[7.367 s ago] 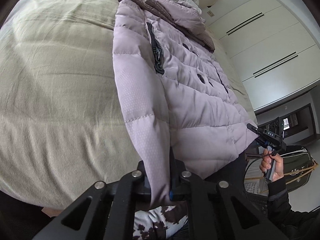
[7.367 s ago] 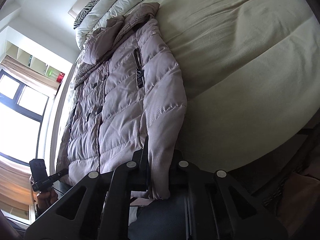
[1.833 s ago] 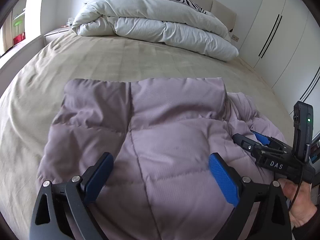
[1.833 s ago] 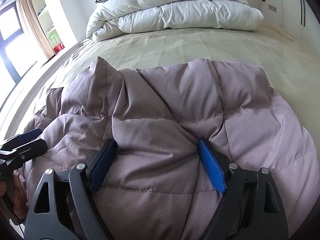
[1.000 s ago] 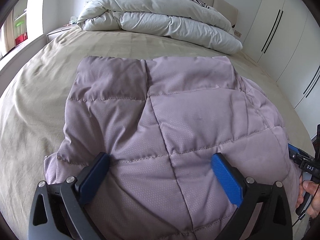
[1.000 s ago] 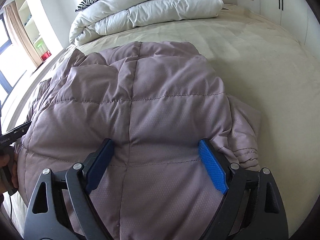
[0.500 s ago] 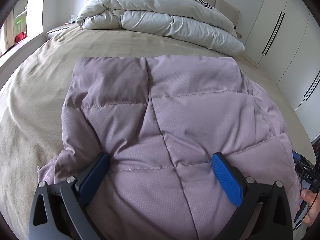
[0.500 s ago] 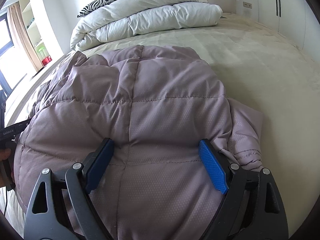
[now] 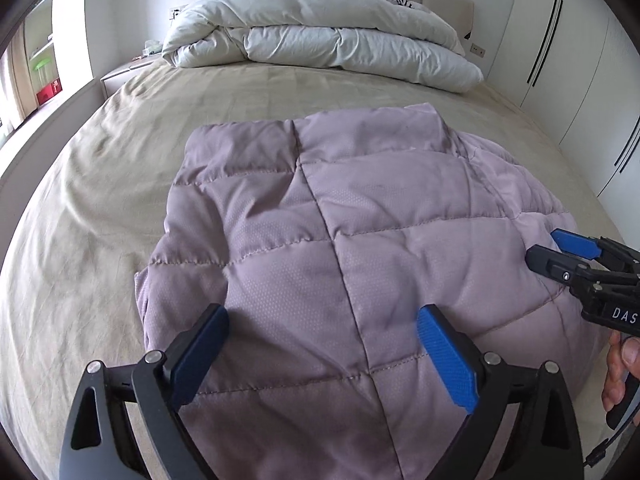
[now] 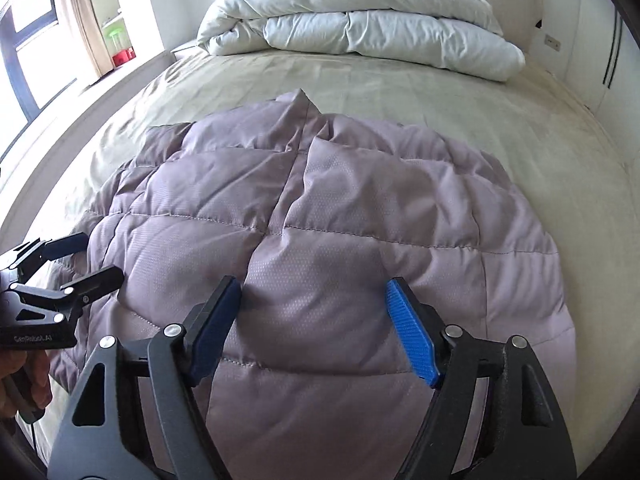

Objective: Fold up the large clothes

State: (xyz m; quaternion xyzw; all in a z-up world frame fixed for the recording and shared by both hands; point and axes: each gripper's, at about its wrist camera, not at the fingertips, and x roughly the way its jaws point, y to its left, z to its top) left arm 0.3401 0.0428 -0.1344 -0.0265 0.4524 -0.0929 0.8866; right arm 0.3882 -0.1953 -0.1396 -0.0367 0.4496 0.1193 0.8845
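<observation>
Your puffy jacket (image 9: 348, 240) lies folded in a fat bundle on the bed (image 9: 100, 208), so most looks done, and your left gripper (image 9: 324, 356) and right gripper (image 10: 312, 328) are both wide open, holding nothing.

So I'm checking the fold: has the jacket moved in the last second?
Yes. The jacket has shifted back from the duvet, toward the camera.

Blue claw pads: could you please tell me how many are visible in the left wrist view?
3. Two belong to the left claw: one pad at lower left, one at lower right. A third sits on the right claw at the right edge; its partner pad is hidden.
</observation>
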